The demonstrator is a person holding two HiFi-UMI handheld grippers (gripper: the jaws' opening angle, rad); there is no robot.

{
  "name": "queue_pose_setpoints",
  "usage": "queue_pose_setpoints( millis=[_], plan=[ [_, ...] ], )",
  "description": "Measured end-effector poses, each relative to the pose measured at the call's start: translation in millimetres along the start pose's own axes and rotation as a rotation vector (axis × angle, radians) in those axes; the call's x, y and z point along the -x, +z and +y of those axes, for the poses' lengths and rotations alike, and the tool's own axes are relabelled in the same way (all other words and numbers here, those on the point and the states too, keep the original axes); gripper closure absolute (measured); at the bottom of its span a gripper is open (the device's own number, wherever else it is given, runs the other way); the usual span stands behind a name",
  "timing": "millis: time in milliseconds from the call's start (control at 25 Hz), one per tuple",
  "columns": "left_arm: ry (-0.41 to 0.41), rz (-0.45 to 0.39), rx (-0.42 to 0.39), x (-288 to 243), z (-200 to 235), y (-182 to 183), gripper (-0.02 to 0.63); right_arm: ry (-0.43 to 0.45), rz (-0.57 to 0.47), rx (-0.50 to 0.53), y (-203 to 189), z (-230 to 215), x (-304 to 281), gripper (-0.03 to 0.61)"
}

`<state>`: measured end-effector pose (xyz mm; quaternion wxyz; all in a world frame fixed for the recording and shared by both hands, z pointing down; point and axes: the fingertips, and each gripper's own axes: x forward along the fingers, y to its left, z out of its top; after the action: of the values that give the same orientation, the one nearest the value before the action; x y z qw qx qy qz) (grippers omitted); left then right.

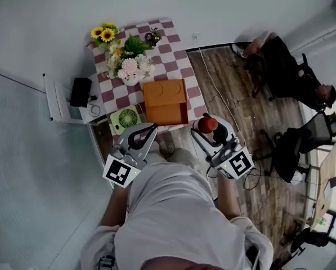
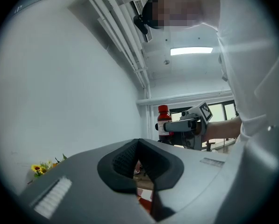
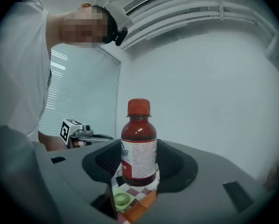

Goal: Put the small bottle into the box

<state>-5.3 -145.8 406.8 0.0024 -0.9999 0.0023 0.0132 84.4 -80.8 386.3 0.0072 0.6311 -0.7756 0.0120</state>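
the small bottle [image 3: 139,146] stands upright between the jaws of the right gripper [image 1: 208,129], red cap up, low and right of centre in the head view, off the near edge of the checkered table [image 1: 179,55]. the jaws are closed on the bottle's body, the pads gripping its labelled sides. to do this well, i'd keep it upright, carry it up-frame until it is over the orange box [image 1: 165,103] at the frame's centre, lower it inside, then release. whether the box top is fully open is hard to tell. the left gripper [image 1: 148,129], lower left of centre, has its tips together and holds nothing.
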Motion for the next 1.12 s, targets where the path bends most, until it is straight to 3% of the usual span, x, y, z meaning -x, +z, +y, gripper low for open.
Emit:
queue_pose_setpoints(
  millis=[280,600,840,1120],
  plan=[
    [0.052,0.020,-0.018,-24.6,37.3,-2.9,0.615,0.033,0.008,0.043,2.6,-35.0,-35.7,0.357],
    [0.136,0.006,0.037,-34.4,44.4,-12.0,0.615,0.086,0.094,0.101,-27.8,-61.7,-53.7,0.357],
    [0.200,0.015,0.048,-30.2,43.7,-23.2,0.615,0.184,0.228,0.122,-88.2,-69.2,-72.0,0.357],
    [0.349,0.042,0.077,-0.8,43.6,-32.0,0.615,0.320,0.428,0.174,-189.5,-61.3,-99.1,0.357]
  ],
)
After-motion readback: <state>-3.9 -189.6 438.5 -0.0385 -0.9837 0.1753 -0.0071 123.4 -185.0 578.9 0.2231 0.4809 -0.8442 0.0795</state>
